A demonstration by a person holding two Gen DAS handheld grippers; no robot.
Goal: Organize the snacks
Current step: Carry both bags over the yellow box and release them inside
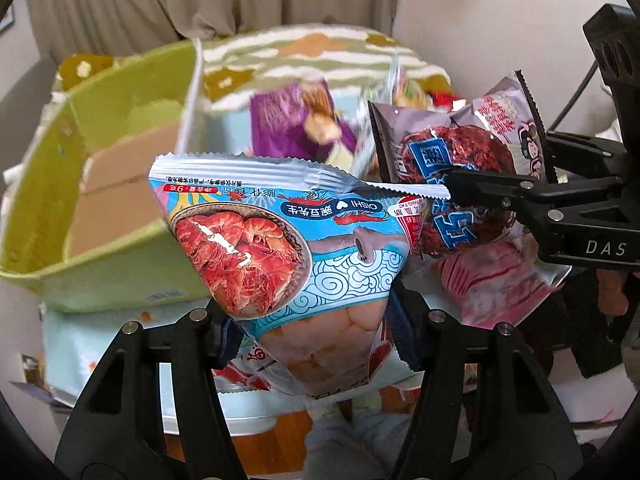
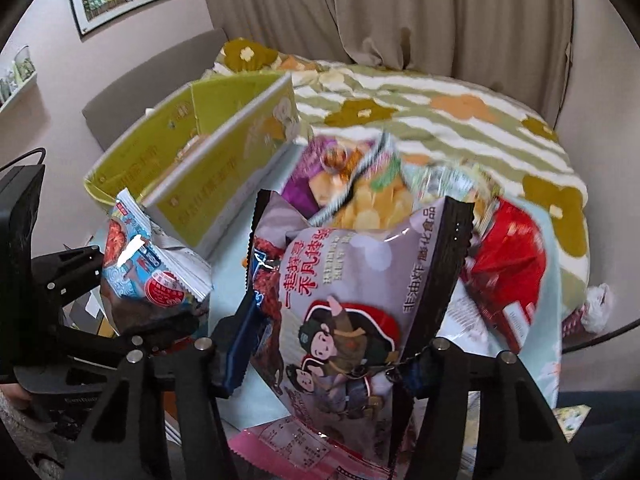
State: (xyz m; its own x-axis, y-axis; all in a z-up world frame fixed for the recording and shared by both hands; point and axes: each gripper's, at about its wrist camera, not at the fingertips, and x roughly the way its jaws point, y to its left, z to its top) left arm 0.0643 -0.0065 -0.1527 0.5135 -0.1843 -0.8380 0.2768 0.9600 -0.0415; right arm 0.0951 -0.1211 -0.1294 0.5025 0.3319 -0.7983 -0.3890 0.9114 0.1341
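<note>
My left gripper [image 1: 316,328] is shut on a blue shrimp-cracker bag [image 1: 280,248] and holds it up in front of the green box [image 1: 120,280]. The bag also shows in the right wrist view [image 2: 148,264], with the left gripper [image 2: 132,320] below it. My right gripper [image 2: 320,352] is shut on a grey-lilac snack bag with cartoon figures [image 2: 352,292]. That bag shows in the left wrist view [image 1: 460,160], with the right gripper [image 1: 460,188] clamped on it, to the right of the blue bag. The green box is open in the right wrist view [image 2: 224,128].
A pile of loose snacks lies on the bed: a purple bag [image 2: 316,176], a chips bag [image 2: 372,204], a red bag [image 2: 508,264] and a pink bag [image 1: 500,284]. A flowered striped blanket [image 2: 460,120] lies behind, with curtains [image 2: 360,12] beyond.
</note>
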